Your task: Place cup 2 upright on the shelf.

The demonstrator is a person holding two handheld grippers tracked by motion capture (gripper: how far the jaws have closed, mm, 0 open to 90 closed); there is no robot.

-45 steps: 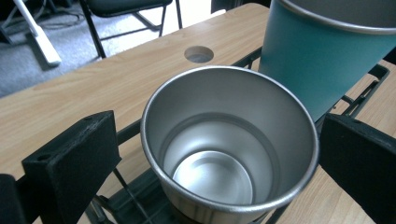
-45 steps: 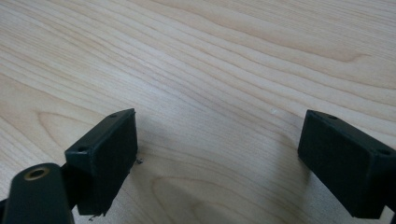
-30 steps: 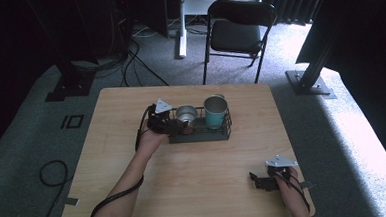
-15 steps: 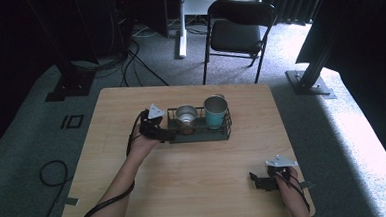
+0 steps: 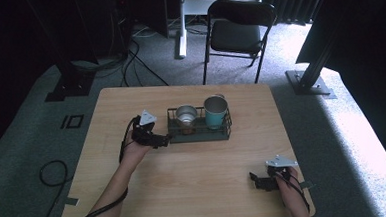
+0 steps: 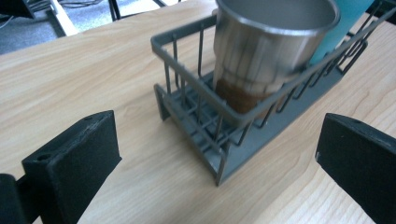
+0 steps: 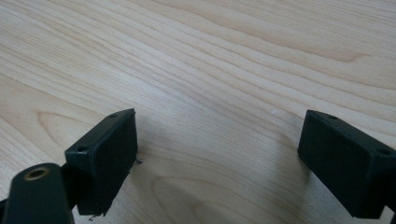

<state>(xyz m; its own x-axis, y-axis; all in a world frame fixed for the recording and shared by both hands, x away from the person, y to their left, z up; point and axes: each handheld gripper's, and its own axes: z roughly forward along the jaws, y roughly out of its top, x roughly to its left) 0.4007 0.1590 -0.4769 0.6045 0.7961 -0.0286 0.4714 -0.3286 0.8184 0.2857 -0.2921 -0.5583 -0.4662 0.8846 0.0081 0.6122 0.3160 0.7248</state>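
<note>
— Where is your left hand-held gripper (image 5: 158,140)?

— Just off the left end of the grey wire rack (image 5: 200,133), which sits near the middle of the desk (image 5: 194,163), closer to the far edge. My jaws are spread wide with nothing between them. In the left gripper view the rack's near corner lies ahead, between the two black jaws, not touching either.

— What's in the rack?

— Steel cup (image 6: 271,46), upright, at the end nearest me; brown band round its base. Teal cup (image 5: 215,112), upright, next to it at the rack's right end. Whether the two touch I cannot tell.

— And the right side?

— My right hand-held gripper (image 5: 257,181) rests low by the near right corner of the desk, well apart from the rack. Jaws wide apart, bare wood between them in the right gripper view.
</note>
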